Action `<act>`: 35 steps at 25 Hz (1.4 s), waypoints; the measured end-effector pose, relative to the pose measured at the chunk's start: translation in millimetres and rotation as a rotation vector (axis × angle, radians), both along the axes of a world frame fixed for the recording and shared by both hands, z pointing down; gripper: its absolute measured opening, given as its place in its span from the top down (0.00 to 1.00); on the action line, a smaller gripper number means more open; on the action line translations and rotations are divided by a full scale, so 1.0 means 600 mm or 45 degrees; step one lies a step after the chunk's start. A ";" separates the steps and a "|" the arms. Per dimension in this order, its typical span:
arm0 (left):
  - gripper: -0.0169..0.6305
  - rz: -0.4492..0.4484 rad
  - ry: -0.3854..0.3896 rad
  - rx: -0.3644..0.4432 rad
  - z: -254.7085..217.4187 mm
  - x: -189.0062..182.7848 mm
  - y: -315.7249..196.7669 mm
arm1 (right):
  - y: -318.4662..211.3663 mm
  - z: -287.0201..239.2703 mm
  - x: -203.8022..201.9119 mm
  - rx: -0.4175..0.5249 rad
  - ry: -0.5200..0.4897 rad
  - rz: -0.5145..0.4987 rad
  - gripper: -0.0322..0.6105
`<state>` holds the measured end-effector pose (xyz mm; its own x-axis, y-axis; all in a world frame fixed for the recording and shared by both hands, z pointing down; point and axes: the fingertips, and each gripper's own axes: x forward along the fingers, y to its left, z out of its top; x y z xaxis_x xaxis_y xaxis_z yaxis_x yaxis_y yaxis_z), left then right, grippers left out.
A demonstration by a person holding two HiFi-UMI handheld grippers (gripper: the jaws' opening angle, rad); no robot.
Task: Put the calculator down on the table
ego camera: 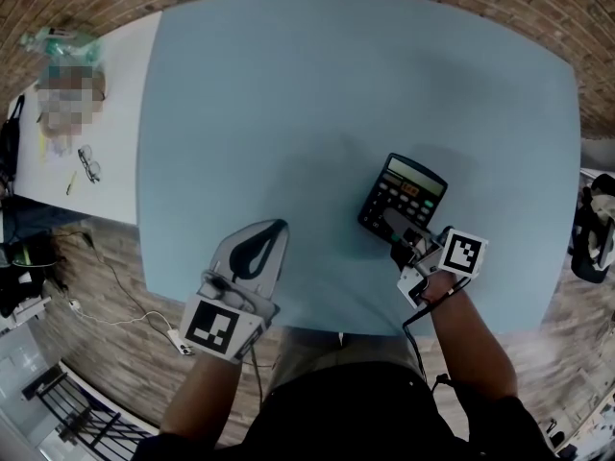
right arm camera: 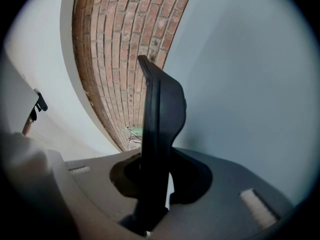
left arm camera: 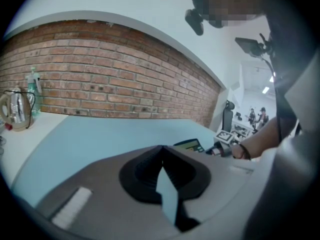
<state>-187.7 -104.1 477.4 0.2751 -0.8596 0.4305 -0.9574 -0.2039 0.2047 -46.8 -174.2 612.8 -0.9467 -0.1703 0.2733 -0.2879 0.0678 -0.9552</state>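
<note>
The calculator (ego camera: 408, 188) lay face up over the right half of the pale blue worktop (ego camera: 288, 84), its display end turned away from the person and its keypad end towards them. The right hand-held gripper (ego camera: 396, 227) was clamped on that near end, its jaws pressed against the black case from both sides. In the right gripper view the calculator (right arm camera: 159, 114) showed edge-on as a thin dark slab rising out from between the jaws of the right hand-held gripper (right arm camera: 152, 171), with the worktop on one side and a brick wall (right arm camera: 115, 59) on the other. Whether the case rested on the worktop or hung just above it could not be told from these views. The square-marker cube (ego camera: 462, 252) on that gripper sat just behind the jaws, above the person's forearm. The left hand-held gripper (ego camera: 274, 230) was over the near edge of the worktop, well apart from the calculator, with its own marker cube (ego camera: 213, 327) towards the person. Its jaws were together at the tips with nothing between them, and the left gripper view confirmed this for the left hand-held gripper (left arm camera: 161, 149), where only a sliver of blue worktop showed behind the meeting tips. That same view caught the calculator (left arm camera: 189, 145) off to the right. A white side table (ego camera: 115, 161) stood against the left of the worktop, carrying a pair of glasses (ego camera: 88, 164) and a yellow pencil (ego camera: 71, 182).
</note>
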 end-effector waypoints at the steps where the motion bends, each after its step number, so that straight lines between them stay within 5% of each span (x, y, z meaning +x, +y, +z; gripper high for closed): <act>1: 0.97 0.009 -0.018 0.002 0.004 -0.003 0.004 | 0.001 0.000 -0.001 0.000 -0.003 -0.003 0.84; 35: 0.97 0.023 -0.045 0.006 0.000 0.011 0.033 | 0.037 0.013 0.000 -0.120 0.007 -0.067 0.74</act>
